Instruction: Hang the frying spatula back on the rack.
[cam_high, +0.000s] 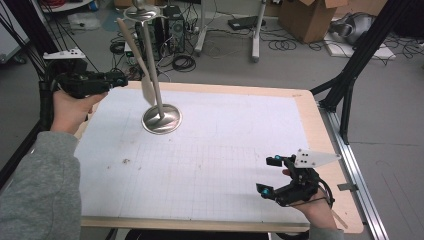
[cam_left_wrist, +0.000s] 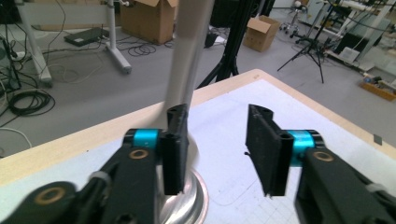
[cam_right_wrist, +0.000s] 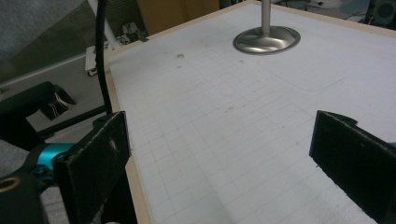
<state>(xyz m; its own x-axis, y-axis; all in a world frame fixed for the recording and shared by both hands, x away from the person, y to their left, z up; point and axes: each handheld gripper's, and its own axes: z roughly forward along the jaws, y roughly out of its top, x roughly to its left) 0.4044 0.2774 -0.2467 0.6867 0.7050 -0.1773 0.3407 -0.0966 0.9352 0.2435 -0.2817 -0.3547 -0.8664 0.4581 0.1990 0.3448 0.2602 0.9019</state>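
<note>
Spatula (cam_high: 134, 55) hanging from the metal stand (cam_high: 161, 119) at the table's far left, long axis near vertical, blade down. My left tongs (cam_high: 120, 79) sit just left of it, jaws spread, nothing pinched. My right tongs (cam_high: 270, 175), also spread, rest near right, well apart.

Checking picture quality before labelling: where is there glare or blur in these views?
High view: soft all over, with pale glare on the metal stand base. Left gripper view: the hanging spatula is near and blurred, the left gripper jaws sharper. Right gripper view: the right gripper jaws are blurred, the table evenly lit.
</note>
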